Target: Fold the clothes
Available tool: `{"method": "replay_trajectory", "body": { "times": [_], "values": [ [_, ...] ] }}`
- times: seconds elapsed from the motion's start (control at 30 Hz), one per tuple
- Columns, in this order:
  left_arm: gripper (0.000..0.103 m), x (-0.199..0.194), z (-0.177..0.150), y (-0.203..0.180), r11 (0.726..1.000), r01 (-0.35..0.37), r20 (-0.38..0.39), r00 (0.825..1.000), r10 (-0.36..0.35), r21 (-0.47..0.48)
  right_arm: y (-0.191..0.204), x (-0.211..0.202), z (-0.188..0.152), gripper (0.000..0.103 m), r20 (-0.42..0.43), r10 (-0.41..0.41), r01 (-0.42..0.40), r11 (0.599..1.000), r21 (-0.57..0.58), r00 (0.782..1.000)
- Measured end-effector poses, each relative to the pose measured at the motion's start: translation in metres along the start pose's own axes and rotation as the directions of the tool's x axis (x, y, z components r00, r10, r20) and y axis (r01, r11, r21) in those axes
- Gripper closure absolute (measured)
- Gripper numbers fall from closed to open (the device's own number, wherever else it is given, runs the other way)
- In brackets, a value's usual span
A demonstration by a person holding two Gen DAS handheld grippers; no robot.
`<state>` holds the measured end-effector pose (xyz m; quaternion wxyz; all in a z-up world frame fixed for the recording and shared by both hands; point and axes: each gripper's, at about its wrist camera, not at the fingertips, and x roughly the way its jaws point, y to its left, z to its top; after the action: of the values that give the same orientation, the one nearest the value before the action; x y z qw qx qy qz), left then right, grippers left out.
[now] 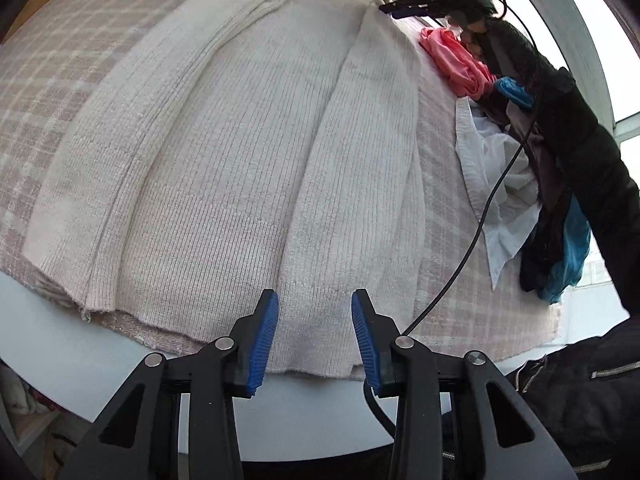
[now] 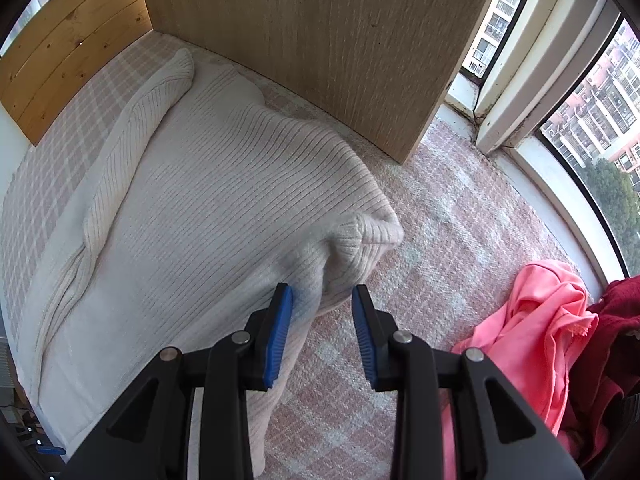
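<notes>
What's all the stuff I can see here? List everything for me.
sweater: one, cream ribbed knit, spread flat on the checked cloth, both sleeves folded in
checked cloth: one, pink and white, covering the surface
pink garment: one, crumpled by the window
dark red garment: one, beside the pink one
white garment: one, in the pile right of the sweater
wooden panel: one, light brown, upright behind the sweater
left tongs: blue pads, open over the sweater's hem
right tongs: blue pads, open at the sweater's edge

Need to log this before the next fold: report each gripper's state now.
Left gripper: open, fingers apart over the hem of the cream ribbed knit sweater, holding nothing.
Right gripper: open, beside the sweater's bunched cuff, holding nothing.
</notes>
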<state>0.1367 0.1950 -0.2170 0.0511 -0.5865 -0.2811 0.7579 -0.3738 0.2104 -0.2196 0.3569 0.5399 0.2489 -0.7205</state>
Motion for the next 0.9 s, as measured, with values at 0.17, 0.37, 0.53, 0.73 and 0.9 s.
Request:
{"method": "replay_trajectory", "body": {
  "times": [0.17,0.37,0.53,0.73,0.9],
  "values": [
    [0.068,0.001,0.003,0.011,0.996,0.011,0.022,1.0,-0.009,-0.09,-0.002,-0.001,-0.001,0.069,0.001,-0.006,0.006,1.0,0.005,1.0],
    [0.068,0.019,-0.006,-0.012,0.993,-0.118,-0.013,0.993,0.118,0.032,-0.003,-0.002,-0.003,0.065,0.001,-0.022,0.022,1.0,-0.008,1.0],
    [0.082,0.027,-0.014,-0.033,0.972,-0.192,0.0,0.981,0.194,0.133,-0.006,-0.002,-0.004,0.061,0.0,-0.026,0.026,1.0,-0.01,1.0],
    [0.1,0.011,-0.017,-0.038,0.978,-0.145,0.035,0.989,0.142,0.149,-0.008,-0.001,-0.004,0.058,0.007,-0.028,0.028,0.999,-0.016,1.0],
    [0.1,-0.008,-0.016,-0.01,0.985,-0.166,0.069,0.984,0.162,0.049,-0.008,-0.002,-0.004,0.056,0.007,-0.028,0.028,0.999,-0.021,1.0]
  ]
}}
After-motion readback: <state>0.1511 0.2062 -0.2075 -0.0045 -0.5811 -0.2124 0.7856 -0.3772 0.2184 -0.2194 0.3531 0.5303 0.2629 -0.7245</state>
